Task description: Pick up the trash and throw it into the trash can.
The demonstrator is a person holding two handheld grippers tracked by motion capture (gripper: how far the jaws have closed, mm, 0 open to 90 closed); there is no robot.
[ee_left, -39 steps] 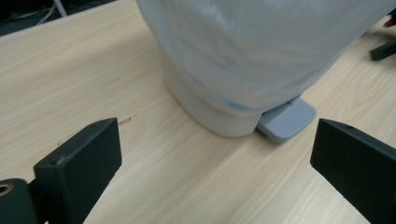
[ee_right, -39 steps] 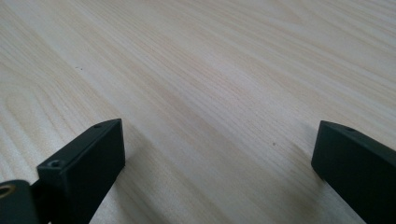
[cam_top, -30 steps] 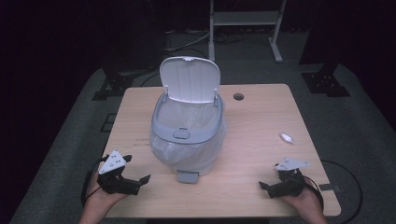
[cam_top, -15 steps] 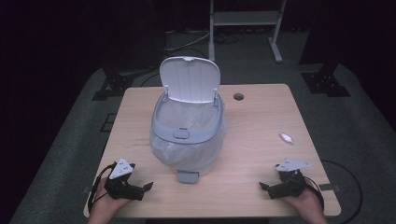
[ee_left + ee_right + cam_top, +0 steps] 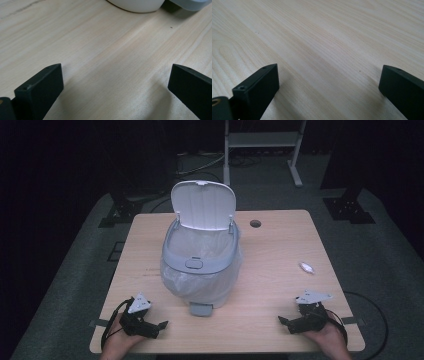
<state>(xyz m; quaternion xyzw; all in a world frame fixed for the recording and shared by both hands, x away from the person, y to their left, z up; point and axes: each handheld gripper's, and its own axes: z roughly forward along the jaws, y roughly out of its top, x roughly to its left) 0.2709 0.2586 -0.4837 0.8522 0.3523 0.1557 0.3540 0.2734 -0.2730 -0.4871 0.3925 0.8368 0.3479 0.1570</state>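
Resting low at the bench's (image 5: 280, 245) near edge, the left gripper (image 5: 156, 326) sits by the near-left corner and the right gripper (image 5: 286, 322) by the near-right corner, each with jaws spread wide apart over bare wood and holding nothing. The grey bin (image 5: 200, 265), lined with a clear bag, stands mid-bench toward the far edge, its lid (image 5: 202, 205) raised upright. A small white scrap (image 5: 306, 267) lies near the right edge.

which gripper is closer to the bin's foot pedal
The left gripper. It rests just left of the grey foot pedal at the front of the bin, while the right gripper sits farther off near the table's right corner.
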